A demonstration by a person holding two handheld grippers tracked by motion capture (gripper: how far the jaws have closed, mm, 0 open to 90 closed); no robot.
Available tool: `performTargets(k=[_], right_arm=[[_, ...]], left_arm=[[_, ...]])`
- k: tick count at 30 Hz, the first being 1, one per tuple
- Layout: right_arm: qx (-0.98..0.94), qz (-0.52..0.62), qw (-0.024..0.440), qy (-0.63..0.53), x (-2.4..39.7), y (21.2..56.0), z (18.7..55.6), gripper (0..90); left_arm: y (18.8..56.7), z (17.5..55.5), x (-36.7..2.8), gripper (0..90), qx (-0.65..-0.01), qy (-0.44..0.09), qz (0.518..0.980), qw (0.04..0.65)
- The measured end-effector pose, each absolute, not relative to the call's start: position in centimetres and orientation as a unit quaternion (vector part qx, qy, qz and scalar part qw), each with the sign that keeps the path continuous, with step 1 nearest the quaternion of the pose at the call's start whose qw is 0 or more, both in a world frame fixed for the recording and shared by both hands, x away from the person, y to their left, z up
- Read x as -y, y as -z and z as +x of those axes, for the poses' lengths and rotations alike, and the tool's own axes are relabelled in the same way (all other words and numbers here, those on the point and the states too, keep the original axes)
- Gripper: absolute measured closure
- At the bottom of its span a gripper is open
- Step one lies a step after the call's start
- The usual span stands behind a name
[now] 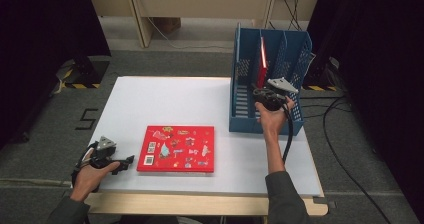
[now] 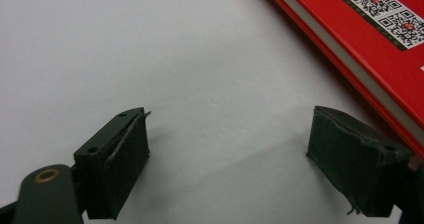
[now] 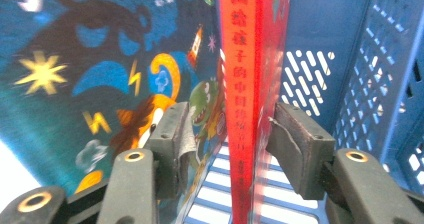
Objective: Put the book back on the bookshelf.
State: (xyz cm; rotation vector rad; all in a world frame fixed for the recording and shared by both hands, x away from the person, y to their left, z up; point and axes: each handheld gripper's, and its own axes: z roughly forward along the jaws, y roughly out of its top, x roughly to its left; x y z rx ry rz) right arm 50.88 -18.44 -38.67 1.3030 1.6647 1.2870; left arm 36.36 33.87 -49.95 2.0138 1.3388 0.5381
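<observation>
A red book stands upright in the middle slot of the blue file rack at the table's far right. My right gripper reaches into the rack. In the right gripper view the right gripper straddles the book's red spine; the jaws are open, with a gap at the left pad. A blue illustrated cover lies to the spine's left. A second red book lies flat at the table's front. My left gripper rests open just left of it, its jaws holding nothing beside the book's edge.
The white table top has bare room between the flat book and the rack. A black cable trails from the right gripper. Dark curtains hang on both sides, and a wooden frame stands behind the table.
</observation>
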Motion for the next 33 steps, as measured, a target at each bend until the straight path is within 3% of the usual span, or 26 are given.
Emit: performTargets(k=[7, 19, 20, 33], right_arm=[[-0.634, 0.489, 0.327, -0.503, 18.1, 38.3, 47.7, 47.1], [-0.675, 0.462, 0.300, -0.490, 16.3, 41.3, 42.2, 45.1], [-0.675, 0.466, 0.280, -0.499, 15.9, 41.8, 41.7, 44.5], [-0.695, 0.457, 0.222, -0.509, 13.2, 44.2, 39.7, 38.1]], left_arm=[[49.8, 36.4, -33.9, 15.4, -0.507, -0.206, 0.772, 0.322], [49.2, 36.0, -33.5, 15.9, -0.492, -0.226, 0.771, 0.334], [49.1, 35.9, -33.4, 15.9, -0.491, -0.225, 0.771, 0.338], [49.3, 35.2, -32.0, 17.3, -0.474, -0.227, 0.779, 0.342]])
